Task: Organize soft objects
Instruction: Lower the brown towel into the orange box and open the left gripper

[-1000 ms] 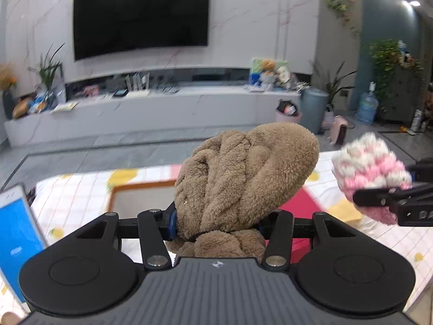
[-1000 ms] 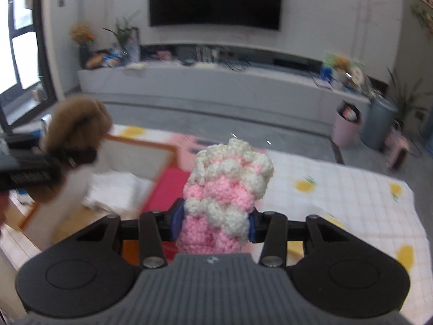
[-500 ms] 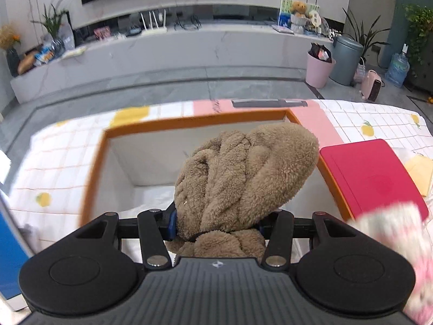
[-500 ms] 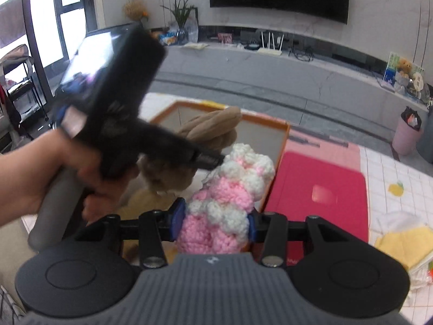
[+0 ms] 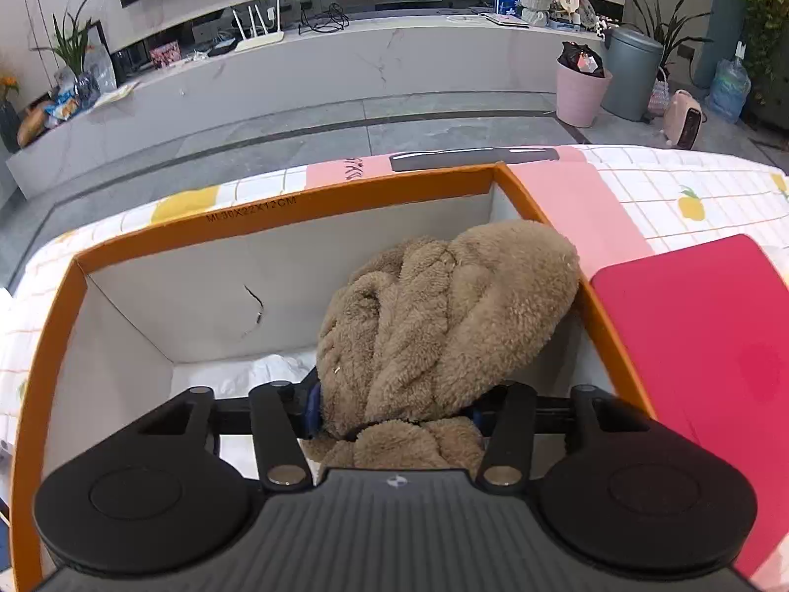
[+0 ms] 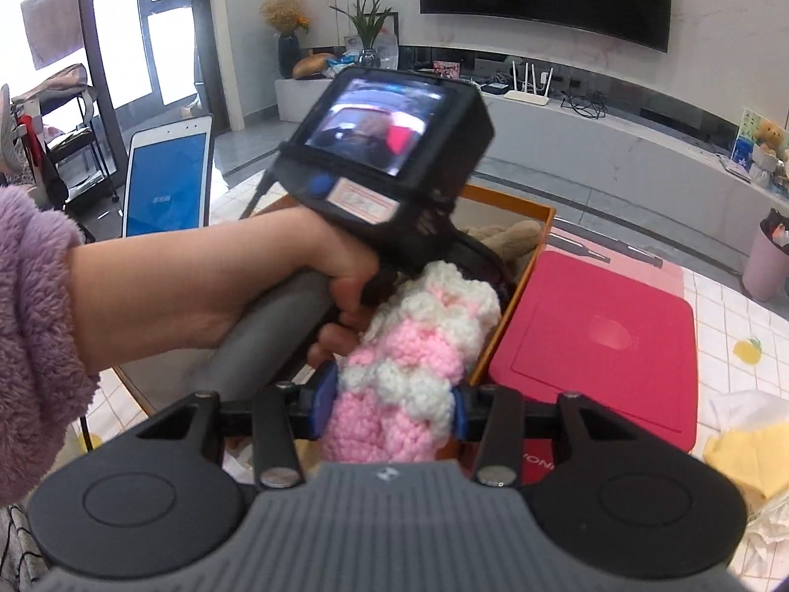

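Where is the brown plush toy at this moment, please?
In the left wrist view the brown plush toy sits between the left gripper fingers, over the orange-rimmed box, near its right wall beside the red lid.

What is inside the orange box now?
White crumpled paper lies on the floor of the orange box. The brown plush item, between the left gripper pads, hangs over its right part and covers what is below.
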A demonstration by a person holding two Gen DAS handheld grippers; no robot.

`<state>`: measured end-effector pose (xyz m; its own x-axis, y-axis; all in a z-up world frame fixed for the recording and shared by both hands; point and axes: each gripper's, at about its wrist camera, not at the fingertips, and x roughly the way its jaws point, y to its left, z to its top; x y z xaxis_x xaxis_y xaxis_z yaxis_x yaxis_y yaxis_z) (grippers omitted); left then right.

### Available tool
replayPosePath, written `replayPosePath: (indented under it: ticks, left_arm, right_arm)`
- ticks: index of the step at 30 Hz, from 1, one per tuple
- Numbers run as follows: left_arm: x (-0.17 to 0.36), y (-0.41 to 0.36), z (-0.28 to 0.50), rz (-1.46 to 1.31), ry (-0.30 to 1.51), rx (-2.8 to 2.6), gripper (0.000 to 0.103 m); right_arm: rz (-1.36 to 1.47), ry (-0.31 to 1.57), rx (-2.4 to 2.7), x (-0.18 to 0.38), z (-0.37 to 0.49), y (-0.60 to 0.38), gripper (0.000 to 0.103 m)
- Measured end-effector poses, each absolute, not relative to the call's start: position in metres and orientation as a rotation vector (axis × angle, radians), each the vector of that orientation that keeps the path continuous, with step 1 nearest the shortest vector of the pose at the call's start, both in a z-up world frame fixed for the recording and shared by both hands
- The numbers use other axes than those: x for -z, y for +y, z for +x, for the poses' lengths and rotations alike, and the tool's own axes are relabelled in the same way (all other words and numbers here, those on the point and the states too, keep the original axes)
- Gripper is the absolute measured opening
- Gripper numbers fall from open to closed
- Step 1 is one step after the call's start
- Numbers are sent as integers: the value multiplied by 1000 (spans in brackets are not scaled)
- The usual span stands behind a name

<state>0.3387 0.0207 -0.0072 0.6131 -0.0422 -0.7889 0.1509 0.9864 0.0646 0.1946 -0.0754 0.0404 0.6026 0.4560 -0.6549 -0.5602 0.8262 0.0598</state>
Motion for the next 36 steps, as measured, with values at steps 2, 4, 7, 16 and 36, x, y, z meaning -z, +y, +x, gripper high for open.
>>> replayPosePath:
  ticks: [2, 4, 7, 16, 36]
  left_arm:
    - [8, 22, 336, 140, 894, 102, 69]
    - [8, 23, 334, 159, 878, 86, 80]
    - [5, 22, 329, 193, 859, 80, 89]
    - [-17, 36, 326, 110, 856, 95, 95]
    - [-107, 109, 200, -121, 642, 21, 96]
  right_arm:
    - [-155, 711, -589, -39, 194, -78, 44]
    - [-153, 713, -590, -39, 195, -78, 44]
    - [-150, 717, -589, -38, 194, -82, 44]
    - [-154, 733, -566, -41, 191, -81, 44]
    - [-111, 694, -464, -69, 174, -73, 45]
